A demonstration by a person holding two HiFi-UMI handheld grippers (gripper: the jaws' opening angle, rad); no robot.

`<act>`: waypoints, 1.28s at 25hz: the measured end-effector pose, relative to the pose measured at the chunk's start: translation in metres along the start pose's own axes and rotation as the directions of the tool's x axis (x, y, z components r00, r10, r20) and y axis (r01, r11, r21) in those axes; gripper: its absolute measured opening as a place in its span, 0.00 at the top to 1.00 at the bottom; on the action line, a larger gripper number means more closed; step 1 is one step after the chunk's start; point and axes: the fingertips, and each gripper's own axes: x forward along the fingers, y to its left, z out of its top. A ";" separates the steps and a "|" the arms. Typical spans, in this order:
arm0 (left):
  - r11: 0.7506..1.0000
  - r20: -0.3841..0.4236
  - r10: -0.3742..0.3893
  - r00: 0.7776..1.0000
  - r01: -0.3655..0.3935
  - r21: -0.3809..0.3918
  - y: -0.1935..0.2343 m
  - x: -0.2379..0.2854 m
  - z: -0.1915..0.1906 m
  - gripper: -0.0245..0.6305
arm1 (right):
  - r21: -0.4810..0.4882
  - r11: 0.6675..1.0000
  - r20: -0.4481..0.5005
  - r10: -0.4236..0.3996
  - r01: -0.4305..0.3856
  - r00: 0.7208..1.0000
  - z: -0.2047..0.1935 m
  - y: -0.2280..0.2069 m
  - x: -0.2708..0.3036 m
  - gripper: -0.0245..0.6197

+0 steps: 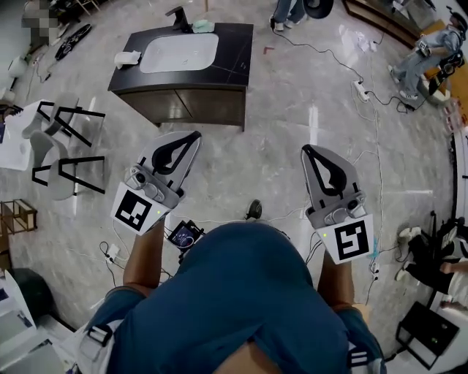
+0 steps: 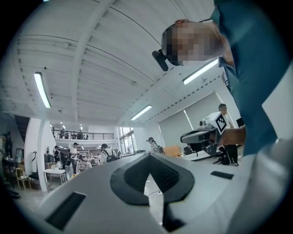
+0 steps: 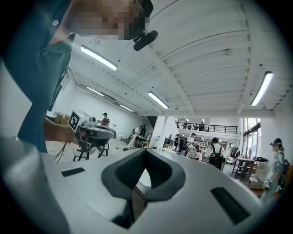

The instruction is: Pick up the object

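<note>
Left gripper (image 1: pixel 194 136): jaws clenched, tips meeting, nothing between them. It was held level in the person's left hand and pointed ahead over the grey stone floor (image 1: pixel 285 109).

Right gripper (image 1: pixel 308 150): jaws likewise pressed together and empty. It was level, carried beside the left one and well apart from it, with the person's blue shirt (image 1: pixel 248 292) behind and between the two.

A dark sink cabinet (image 1: pixel 183 98) stood ahead of the left gripper and ahead and to the left of the right one, well apart from both. A white basin (image 1: pixel 179 52) was set in its top.

Three things were on the cabinet:
- a crumpled white cloth (image 1: pixel 127 58) on the near left edge, left of the basin
- a pale green cloth (image 1: pixel 204 26) at the far edge
- a black tap (image 1: pixel 179 14) just left of the green cloth

Which cloth was the object to pick up could not be told. Neither gripper was touching either one.

Black-legged stools (image 1: pixel 62 128) stood left of the left gripper. Cables (image 1: pixel 344 66) ran over the floor ahead of the right gripper. A small dark thing (image 1: pixel 254 210) lay on the floor between the grippers, close to the person; what it was could not be told.
</note>
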 end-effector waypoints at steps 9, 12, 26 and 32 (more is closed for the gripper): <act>0.994 -0.022 0.112 0.994 -0.112 -0.004 0.036 0.063 -0.016 0.96 | 0.007 0.995 0.035 0.103 -0.103 0.994 -0.022 -0.072 0.050 0.94; 0.991 -0.031 0.136 0.990 -0.136 0.003 0.052 0.072 -0.019 0.96 | 0.012 0.991 0.038 0.131 -0.131 0.991 -0.026 -0.083 0.069 0.94; 0.983 0.001 0.184 0.983 -0.184 0.000 0.178 0.067 -0.043 0.96 | -0.013 0.987 0.046 0.163 -0.163 0.986 -0.022 -0.085 0.203 0.94; 0.981 0.003 0.196 0.981 -0.196 -0.004 0.236 0.056 -0.056 0.96 | -0.030 0.986 0.058 0.166 -0.164 0.985 -0.017 -0.077 0.265 0.94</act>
